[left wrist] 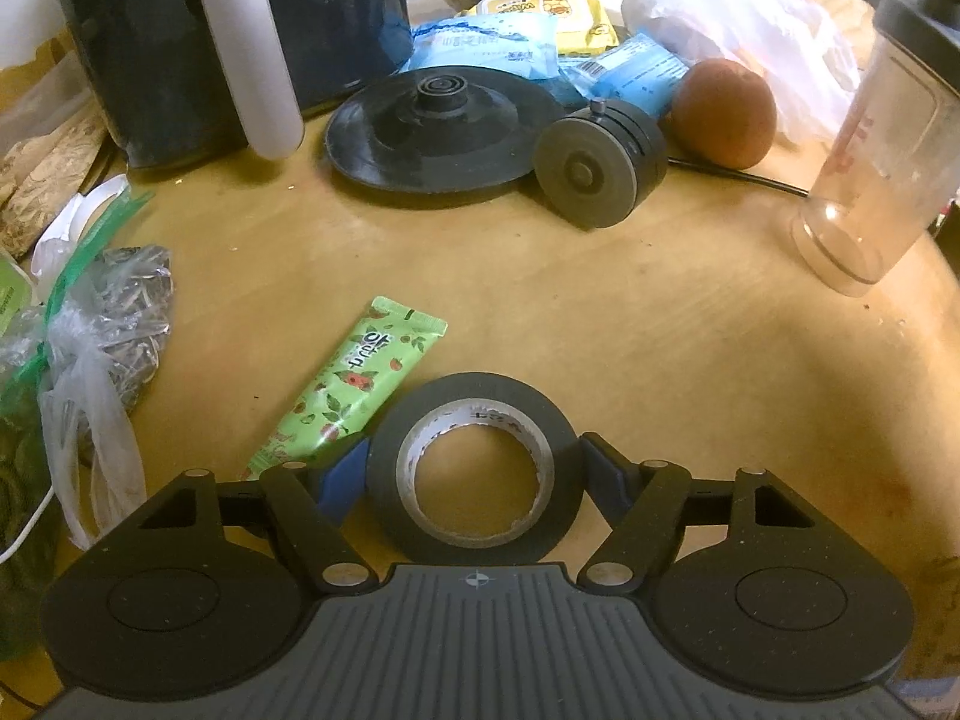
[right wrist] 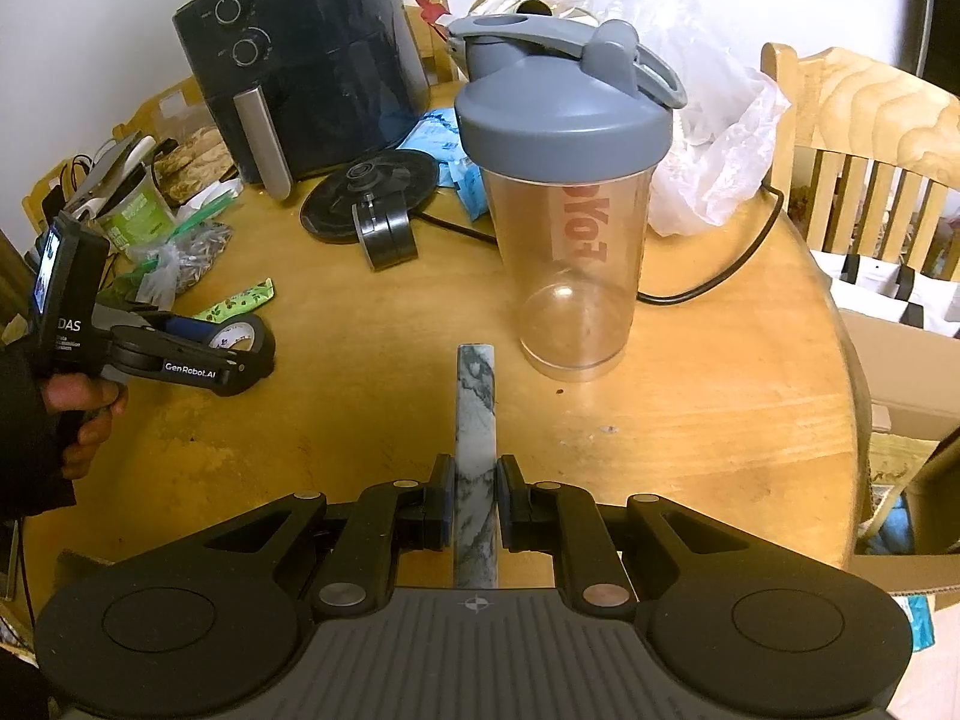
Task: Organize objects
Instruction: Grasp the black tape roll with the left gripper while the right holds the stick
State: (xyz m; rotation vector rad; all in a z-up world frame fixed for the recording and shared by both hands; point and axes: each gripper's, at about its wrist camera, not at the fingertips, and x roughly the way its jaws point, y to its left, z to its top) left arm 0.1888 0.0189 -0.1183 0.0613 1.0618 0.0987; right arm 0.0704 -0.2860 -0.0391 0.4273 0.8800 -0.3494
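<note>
My left gripper is shut on a black tape roll, its blue pads pressing both sides of the roll just above the wooden table. The roll also shows in the right wrist view, with the left gripper around it. A green tube lies just left of the roll. My right gripper is shut on a thin marbled grey-white bar that points forward over the table toward a clear shaker bottle with a grey lid.
A black air fryer, a black kettle base, a black weight disc, an orange fruit, blue and yellow packets and plastic bags crowd the back. A seed bag lies left. A wooden chair stands right.
</note>
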